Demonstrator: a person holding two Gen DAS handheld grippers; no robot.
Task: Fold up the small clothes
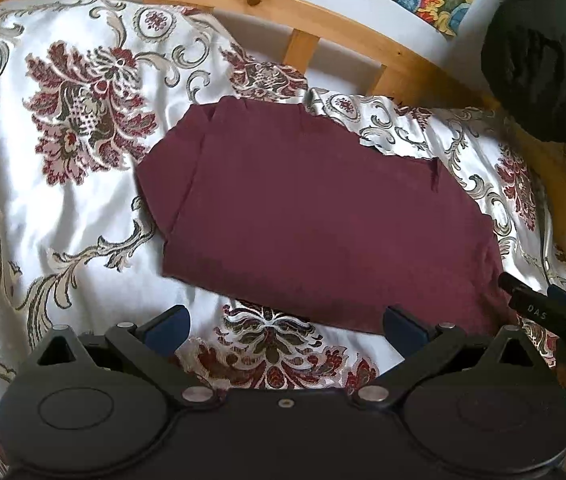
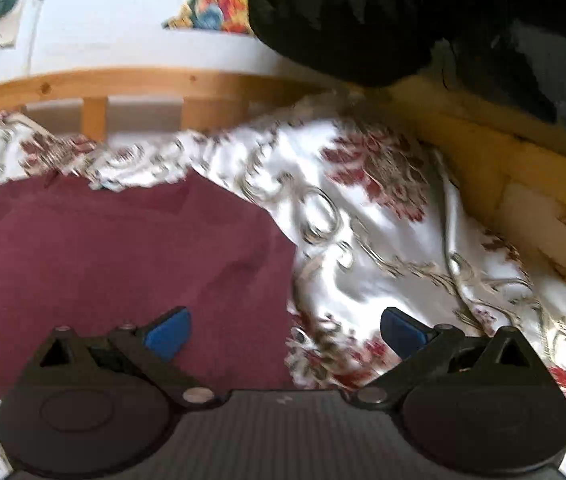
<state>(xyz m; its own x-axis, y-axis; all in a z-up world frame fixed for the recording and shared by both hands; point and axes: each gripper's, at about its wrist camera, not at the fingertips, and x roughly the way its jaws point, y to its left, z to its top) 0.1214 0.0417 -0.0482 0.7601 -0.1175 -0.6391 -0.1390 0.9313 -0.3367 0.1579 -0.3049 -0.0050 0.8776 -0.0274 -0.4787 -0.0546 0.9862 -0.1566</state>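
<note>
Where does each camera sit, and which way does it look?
Left wrist: on the left gripper, looking forward over the maroon garment on the bedspread; its open blue fingers show.
Right wrist: on the right gripper, over the garment's edge, facing the bed rail; open fingers show.
Shared: garment, bedspread, rail, black bundle.

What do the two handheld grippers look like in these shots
Both match: the left gripper and right gripper have matte black bodies with two round discs, black linkage arms with silver pivot pins, and blue finger pads. The right gripper's body is ribbed. No cables or sleeves show.
</note>
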